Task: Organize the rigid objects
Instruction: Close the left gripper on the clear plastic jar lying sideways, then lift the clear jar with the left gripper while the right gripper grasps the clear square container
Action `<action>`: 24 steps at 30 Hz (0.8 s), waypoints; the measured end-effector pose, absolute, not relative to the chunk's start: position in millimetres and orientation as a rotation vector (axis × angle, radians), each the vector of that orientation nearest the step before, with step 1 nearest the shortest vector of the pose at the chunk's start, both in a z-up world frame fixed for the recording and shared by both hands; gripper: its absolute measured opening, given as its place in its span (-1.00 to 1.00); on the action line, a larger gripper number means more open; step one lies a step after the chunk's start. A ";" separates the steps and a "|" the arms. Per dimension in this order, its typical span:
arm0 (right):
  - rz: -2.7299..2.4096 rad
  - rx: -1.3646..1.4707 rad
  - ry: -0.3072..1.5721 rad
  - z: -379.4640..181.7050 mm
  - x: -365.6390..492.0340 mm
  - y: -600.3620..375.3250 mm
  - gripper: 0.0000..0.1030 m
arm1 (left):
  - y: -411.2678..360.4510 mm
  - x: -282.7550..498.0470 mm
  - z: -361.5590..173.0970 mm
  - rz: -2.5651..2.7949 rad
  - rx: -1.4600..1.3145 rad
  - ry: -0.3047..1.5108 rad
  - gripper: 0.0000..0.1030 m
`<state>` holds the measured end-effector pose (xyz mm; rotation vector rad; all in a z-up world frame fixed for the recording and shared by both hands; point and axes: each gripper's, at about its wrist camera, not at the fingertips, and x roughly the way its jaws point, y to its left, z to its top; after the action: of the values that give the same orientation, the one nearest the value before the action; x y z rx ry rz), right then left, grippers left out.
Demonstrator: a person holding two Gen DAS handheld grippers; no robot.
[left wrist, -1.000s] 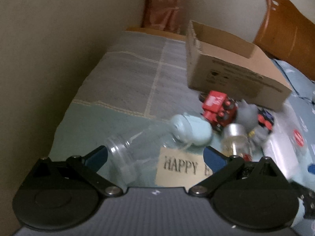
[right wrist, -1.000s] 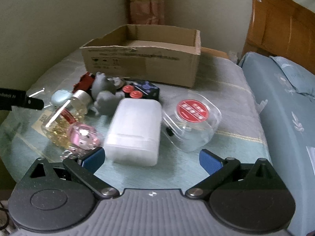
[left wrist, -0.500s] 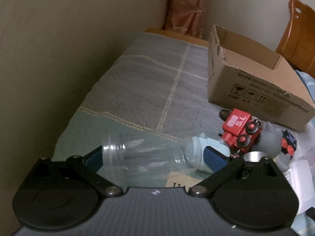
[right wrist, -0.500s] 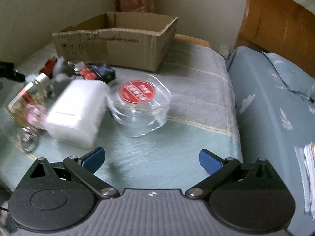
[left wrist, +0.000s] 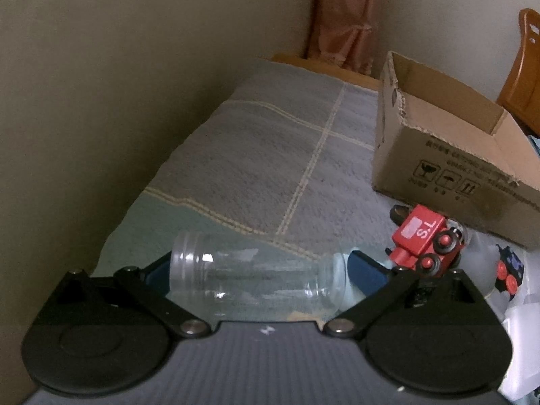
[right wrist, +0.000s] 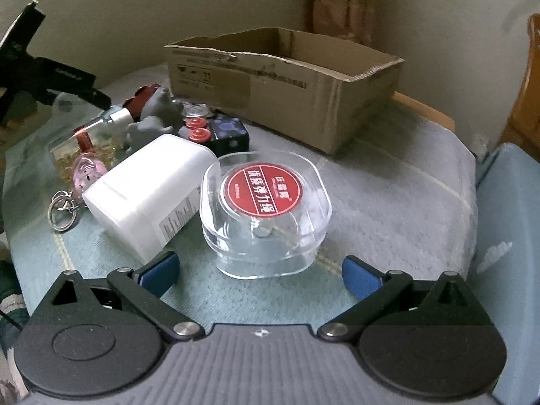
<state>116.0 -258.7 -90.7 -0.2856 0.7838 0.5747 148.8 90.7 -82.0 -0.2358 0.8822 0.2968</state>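
- Left wrist view: left tongs [left wrist: 258, 271] spread wide around a clear plastic bottle [left wrist: 256, 281] lying crosswise between the blue pads [left wrist: 366, 271]; whether pressed tight, cannot tell. Red toy train [left wrist: 423, 241] just right, cardboard box [left wrist: 452, 155] beyond, on the blanket [left wrist: 270, 155].
- Right wrist view: right tongs [right wrist: 260, 270] apart, holding nothing, just short of a clear case with red label [right wrist: 265, 216]; white container [right wrist: 148, 195] touching its left side.

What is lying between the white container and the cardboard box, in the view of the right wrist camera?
In the right wrist view, a dark toy block with red wheels lies between the white container and the cardboard box, with bare bedcover behind it.
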 end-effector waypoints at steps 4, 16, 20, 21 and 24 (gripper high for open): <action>0.596 -0.302 0.804 -89.2 121.4 -256.8 1.00 | 93.8 145.0 -80.9 0.286 -0.214 0.871 0.78; 0.612 -0.312 0.806 -89.4 124.2 -255.3 1.00 | 107.9 116.6 -75.0 0.083 -0.062 0.946 0.78; 0.632 -0.335 0.814 -88.1 127.6 -251.7 1.00 | 101.1 103.4 -78.4 -0.008 0.016 0.972 0.76; 0.636 -0.347 0.810 -88.0 128.8 -249.9 1.00 | 100.1 101.9 -80.5 -0.015 0.014 0.982 0.76; 0.654 -0.389 0.798 -87.3 132.4 -243.0 1.00 | 97.1 101.8 -86.2 -0.007 0.020 0.997 0.76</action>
<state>132.4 -243.0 -87.3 -0.3891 0.7978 0.6537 101.8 97.1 -86.2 0.0203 0.9969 -0.0066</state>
